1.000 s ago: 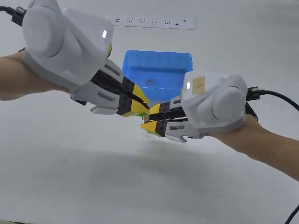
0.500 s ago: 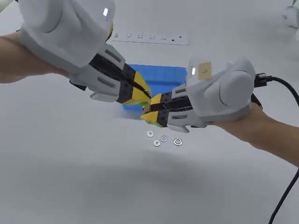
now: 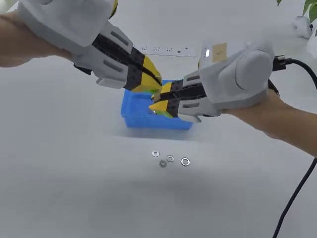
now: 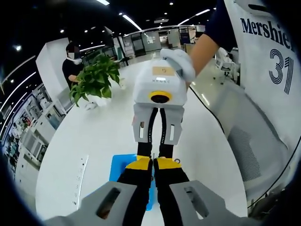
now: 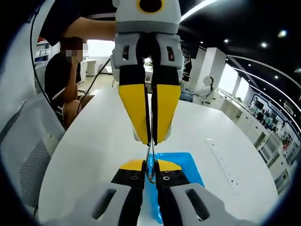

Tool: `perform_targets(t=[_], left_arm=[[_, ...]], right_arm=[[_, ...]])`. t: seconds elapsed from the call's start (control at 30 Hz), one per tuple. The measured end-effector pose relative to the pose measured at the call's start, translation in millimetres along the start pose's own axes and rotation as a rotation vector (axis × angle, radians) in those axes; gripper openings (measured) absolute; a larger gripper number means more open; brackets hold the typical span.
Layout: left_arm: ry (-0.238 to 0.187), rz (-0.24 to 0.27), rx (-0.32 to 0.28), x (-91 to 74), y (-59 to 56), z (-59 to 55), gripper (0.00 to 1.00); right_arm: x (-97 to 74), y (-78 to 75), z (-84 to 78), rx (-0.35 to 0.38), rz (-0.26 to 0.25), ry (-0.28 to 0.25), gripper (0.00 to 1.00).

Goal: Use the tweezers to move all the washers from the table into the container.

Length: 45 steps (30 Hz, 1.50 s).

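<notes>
Several small metal washers lie in a loose cluster on the white table in the head view. Behind them stands the blue container. My left gripper comes in from the upper left and my right gripper from the right, and their yellow tips meet above the container. In the right gripper view thin metal tweezers run from the left gripper's shut jaws down into my right gripper, also shut on them. The tweezers' tip is too small to read.
A white power strip lies on the table behind the container. Plant leaves show at the far right corner. A black cable hangs from the right gripper. A seated person is beyond the table's end.
Both grippers, tips together, have moved from over the washers to above the blue container. The washers they hid now show on the table. The head camera has also shifted.
</notes>
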<state>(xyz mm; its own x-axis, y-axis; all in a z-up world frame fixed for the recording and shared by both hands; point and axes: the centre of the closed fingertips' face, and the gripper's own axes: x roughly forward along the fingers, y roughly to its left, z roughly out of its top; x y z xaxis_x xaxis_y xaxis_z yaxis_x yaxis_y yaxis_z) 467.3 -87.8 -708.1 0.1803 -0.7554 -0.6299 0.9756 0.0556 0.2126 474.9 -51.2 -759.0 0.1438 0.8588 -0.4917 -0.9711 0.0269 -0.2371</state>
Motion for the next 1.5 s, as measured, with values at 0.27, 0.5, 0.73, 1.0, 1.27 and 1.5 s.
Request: perform_targets(t=[0.27,0.5,0.73,1.0,1.27,1.5], left_arm=[[-0.015,0.005,-0.011,12.9,26.0,-12.0,0.06],[-0.011,0.001,-0.041,27.7,41.1,-31.4,0.07],[0.001,-0.021,-0.066,47.0,45.0,-51.6,0.07],[-0.008,-0.038,-0.098,61.8,47.4,-59.5,0.07],[-0.004,-0.054,-0.093,65.9,44.5,-62.0,0.07],[0.000,-0.050,-0.080,64.0,43.9,-60.6,0.06]], right_arm=[[10.4,-26.9,-16.5,0.007,-0.024,0.015,0.09],[27.9,-40.3,-37.9,0.036,-0.017,0.032,0.09],[40.9,-41.7,-62.4,0.058,0.003,0.063,0.09],[45.4,-45.1,-77.6,0.105,-0.006,0.080,0.10],[46.3,-41.4,-81.9,0.125,0.002,0.086,0.10],[43.1,-41.1,-78.7,0.130,-0.005,0.087,0.11]])
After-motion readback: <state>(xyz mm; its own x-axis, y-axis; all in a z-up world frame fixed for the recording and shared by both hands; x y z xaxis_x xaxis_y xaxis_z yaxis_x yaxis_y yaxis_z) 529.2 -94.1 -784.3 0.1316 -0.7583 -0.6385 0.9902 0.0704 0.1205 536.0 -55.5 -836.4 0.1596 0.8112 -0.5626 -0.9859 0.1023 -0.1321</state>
